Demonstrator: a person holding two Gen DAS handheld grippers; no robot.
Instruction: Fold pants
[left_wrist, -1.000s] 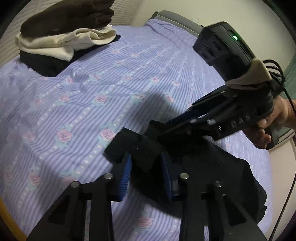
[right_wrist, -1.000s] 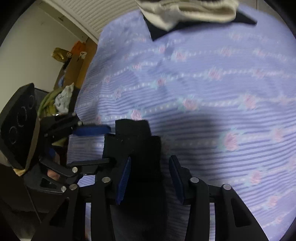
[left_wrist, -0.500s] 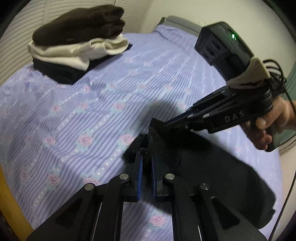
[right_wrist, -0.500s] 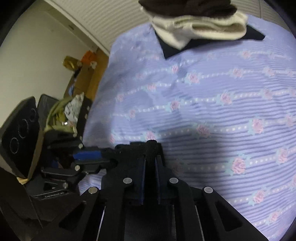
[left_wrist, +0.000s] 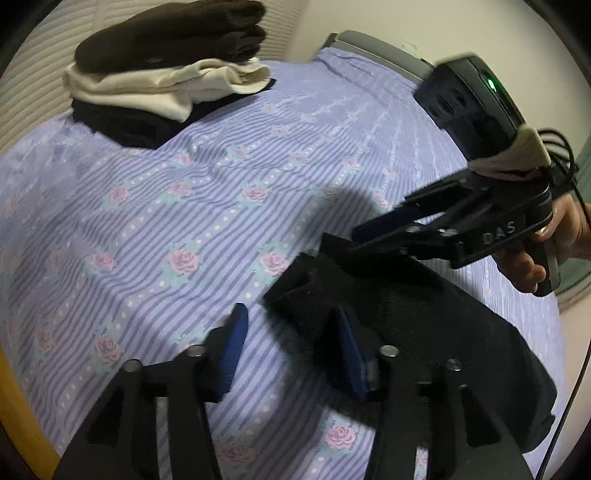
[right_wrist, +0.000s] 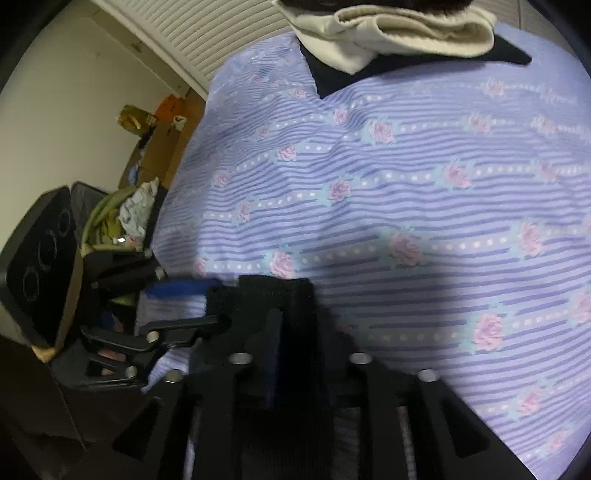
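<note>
From your left wrist camera, the left gripper has just let go: its blue pads, pinched together on the cloth half a second ago, have just been opening and now stand apart with only striped sheet between them. The corner of the black pants lies free just beside the right-hand pad, touching nothing but the bed. The pants are a dark folded bundle near the bed's near edge, towards its right side. Beyond them, your right hand holds the right gripper, whose tip rests at the pants' far edge.

From your right wrist camera, the right gripper has also just been opening. A band of the black pants runs between its fingers, but the picture is dark and blurred, so you cannot tell whether the pads press on it. The left gripper shows at the left edge, parted.

A stack of folded clothes sits at the bed's far left corner, well apart. The release suggests this fold has been laid down; next probably comes smoothing or moving the bundle.
</note>
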